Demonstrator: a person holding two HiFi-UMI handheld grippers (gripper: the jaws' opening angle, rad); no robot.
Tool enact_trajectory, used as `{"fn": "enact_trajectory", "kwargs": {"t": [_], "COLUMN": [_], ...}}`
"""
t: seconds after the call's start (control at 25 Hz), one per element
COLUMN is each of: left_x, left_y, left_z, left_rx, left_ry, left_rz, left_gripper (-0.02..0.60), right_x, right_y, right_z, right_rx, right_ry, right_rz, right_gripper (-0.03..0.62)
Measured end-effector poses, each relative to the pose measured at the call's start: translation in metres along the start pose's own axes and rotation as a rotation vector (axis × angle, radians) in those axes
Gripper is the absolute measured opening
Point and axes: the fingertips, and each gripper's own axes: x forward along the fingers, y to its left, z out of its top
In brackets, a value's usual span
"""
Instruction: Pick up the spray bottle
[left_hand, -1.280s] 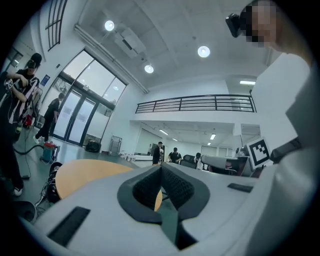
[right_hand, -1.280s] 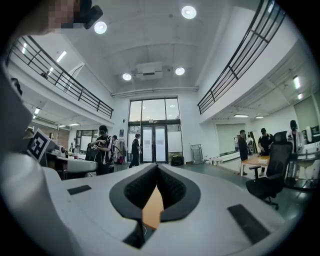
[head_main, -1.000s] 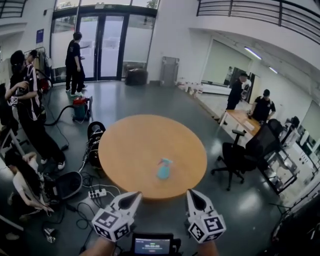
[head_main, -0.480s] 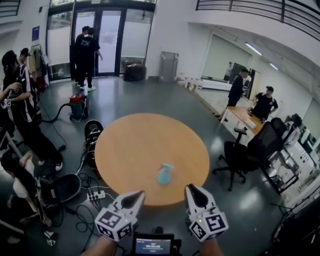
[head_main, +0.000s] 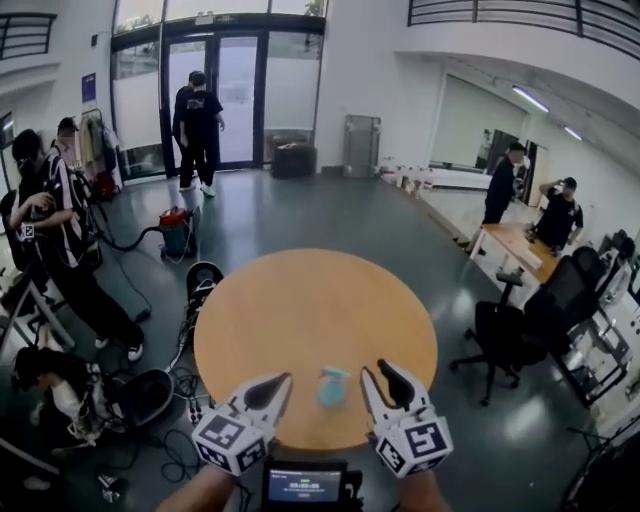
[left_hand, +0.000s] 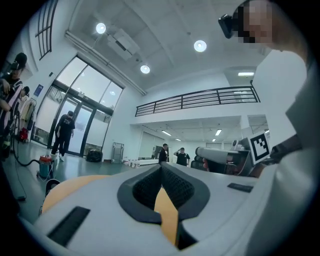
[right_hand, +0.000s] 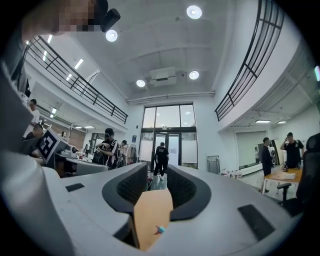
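Note:
A light blue spray bottle (head_main: 332, 385) stands near the front edge of the round orange table (head_main: 300, 300). In the head view it sits between my two grippers, touching neither. My left gripper (head_main: 282, 379) is to its left, jaws shut and empty; its own view shows the fingertips (left_hand: 161, 168) meeting over the table (left_hand: 167, 215). To the bottle's right my right gripper (head_main: 374, 368) is open; its jaws have just been opening, with nothing between them. In the right gripper view (right_hand: 159, 176) the bottle (right_hand: 159, 230) is small and far off on the tabletop (right_hand: 150, 210).
A black office chair (head_main: 505, 335) stands right of the table. Cables and a power strip (head_main: 185, 400) lie on the floor at its left, near a crouching person (head_main: 50, 385) and standing people (head_main: 60, 230). A vacuum cleaner (head_main: 178, 230) is further back.
Both grippers have come forward over the table's near edge, so the bottle now stands between them. The right jaws have parted. The people by the glass door have shifted.

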Motion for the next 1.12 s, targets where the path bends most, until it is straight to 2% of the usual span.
{"fn": "enact_trajectory", "kwargs": {"t": [0.16,0.32,0.4,0.56,0.64,0.68,0.76,0.84,0.92,1.12], "left_x": [0.033,0.053,0.060,0.071,0.072,0.075,0.083,0.090,0.091,0.075], "left_y": [0.005,0.024,0.030,0.036,0.042,0.047,0.058,0.063,0.063,0.066], "left_z": [0.015,0.015,0.012,0.007,0.002,-0.001,-0.010,-0.021,-0.031,-0.073], "left_rx": [0.033,0.086,0.095,0.065,0.055,0.047,0.029,0.016,-0.003,-0.032], "left_ry": [-0.037,-0.025,-0.014,0.003,0.017,0.021,0.035,0.062,0.085,0.124], "left_rz": [0.020,0.127,0.152,0.150,0.144,0.140,0.127,0.103,0.093,0.114], "left_gripper": [-0.007,-0.006,-0.006,-0.006,-0.005,-0.005,-0.005,-0.004,0.115,0.127], "right_x": [0.019,0.040,0.050,0.064,0.069,0.073,0.079,0.077,0.071,0.057], "right_y": [-0.025,-0.040,-0.044,-0.054,-0.053,-0.054,-0.061,-0.069,-0.073,-0.067], "right_z": [0.007,0.000,-0.007,-0.023,-0.035,-0.041,-0.054,-0.065,-0.074,-0.110], "right_rx": [0.008,-0.010,-0.011,0.029,0.026,0.013,-0.005,0.024,0.070,0.094], "right_ry": [-0.036,-0.030,-0.019,0.012,0.041,0.057,0.085,0.111,0.144,0.199], "right_rz": [0.043,0.092,0.127,0.152,0.176,0.184,0.169,0.138,0.121,0.128], "right_gripper": [0.129,0.137,0.147,0.150,0.170,0.199,0.222,0.222,0.227,0.249]}}
